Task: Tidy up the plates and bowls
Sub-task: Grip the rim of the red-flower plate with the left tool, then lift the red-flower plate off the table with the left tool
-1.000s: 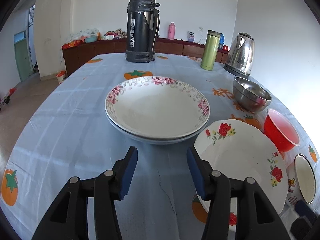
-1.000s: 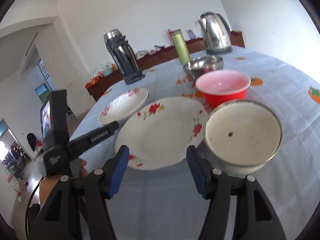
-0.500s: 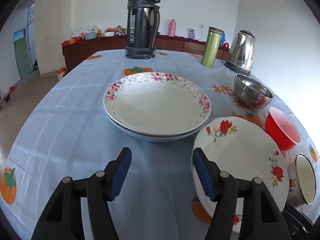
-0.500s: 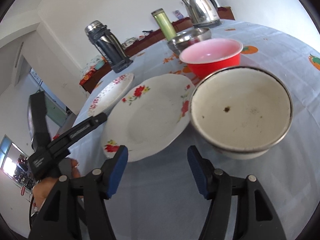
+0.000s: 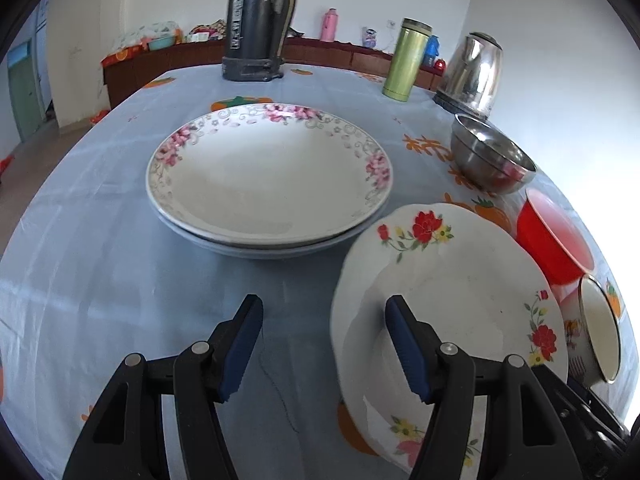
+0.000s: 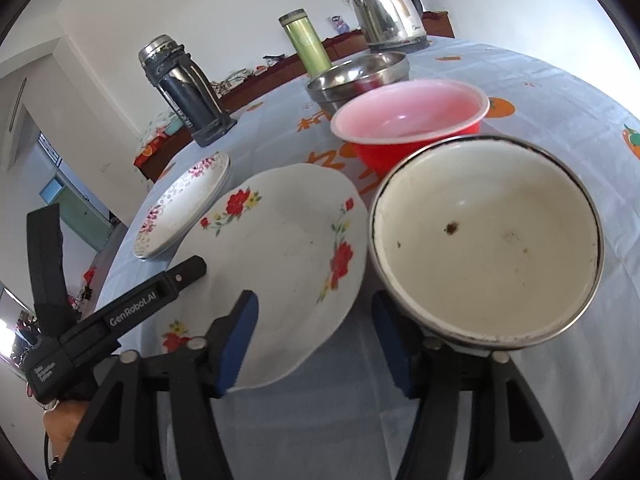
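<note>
A pink-flowered plate (image 5: 268, 176) sits stacked on another plate mid-table; it also shows in the right wrist view (image 6: 184, 208). A red-flowered plate (image 5: 452, 308) (image 6: 280, 256) lies near the front. My left gripper (image 5: 324, 344) is open, its right finger over that plate's left rim. My right gripper (image 6: 316, 340) is open and empty, between the red-flowered plate and a cream enamel bowl (image 6: 484, 248) (image 5: 598, 336). Behind stand a red bowl (image 6: 412, 120) (image 5: 554, 240) and a steel bowl (image 6: 360, 72) (image 5: 490, 160).
A dark thermos (image 5: 256, 20), a green tumbler (image 5: 408, 66) and a steel kettle (image 5: 472, 72) stand at the far side of the table. The blue tablecloth (image 5: 100, 264) has orange fruit prints. The left gripper's body (image 6: 104, 320) shows in the right wrist view.
My left gripper has opened wider and moved forward and right, so its right finger now overlaps the red-flowered plate. My right gripper has moved closer to the enamel bowl.
</note>
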The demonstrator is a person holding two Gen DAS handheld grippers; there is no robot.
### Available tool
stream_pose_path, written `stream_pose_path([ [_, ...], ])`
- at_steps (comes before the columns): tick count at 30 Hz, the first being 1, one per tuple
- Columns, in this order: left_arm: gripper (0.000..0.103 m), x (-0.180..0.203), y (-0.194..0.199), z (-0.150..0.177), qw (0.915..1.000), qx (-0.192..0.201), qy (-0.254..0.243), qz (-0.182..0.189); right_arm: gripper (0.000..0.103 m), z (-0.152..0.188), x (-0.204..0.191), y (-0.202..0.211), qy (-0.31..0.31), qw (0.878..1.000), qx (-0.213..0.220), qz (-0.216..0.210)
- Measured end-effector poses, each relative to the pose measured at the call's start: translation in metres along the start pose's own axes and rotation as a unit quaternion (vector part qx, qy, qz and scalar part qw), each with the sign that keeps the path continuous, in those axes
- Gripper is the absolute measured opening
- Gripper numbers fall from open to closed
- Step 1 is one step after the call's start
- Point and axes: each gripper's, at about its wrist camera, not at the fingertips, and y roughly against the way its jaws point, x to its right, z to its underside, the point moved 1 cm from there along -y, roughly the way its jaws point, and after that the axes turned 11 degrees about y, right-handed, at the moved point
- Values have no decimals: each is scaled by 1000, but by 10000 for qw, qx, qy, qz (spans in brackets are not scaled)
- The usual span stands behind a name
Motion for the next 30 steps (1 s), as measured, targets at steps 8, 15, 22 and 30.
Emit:
stream_pose_path([
  [8, 43, 21, 12, 10, 9981, 292, -542, -70, 32, 4, -18, -2, 473, 9986, -188, -168],
  [15, 43, 4, 24, 20, 9993, 254, -252, -56, 31, 14, -28, 4, 576, 9955, -391, -650],
  [22, 43, -17, 42, 24, 9995, 285, 76, 56, 34, 27, -47, 19, 817, 9876, -499, -1242],
  [30, 45, -42, 54, 14, 9985, 400, 374, 81, 44, 37, -38, 29, 775, 9835, -633, -1507],
])
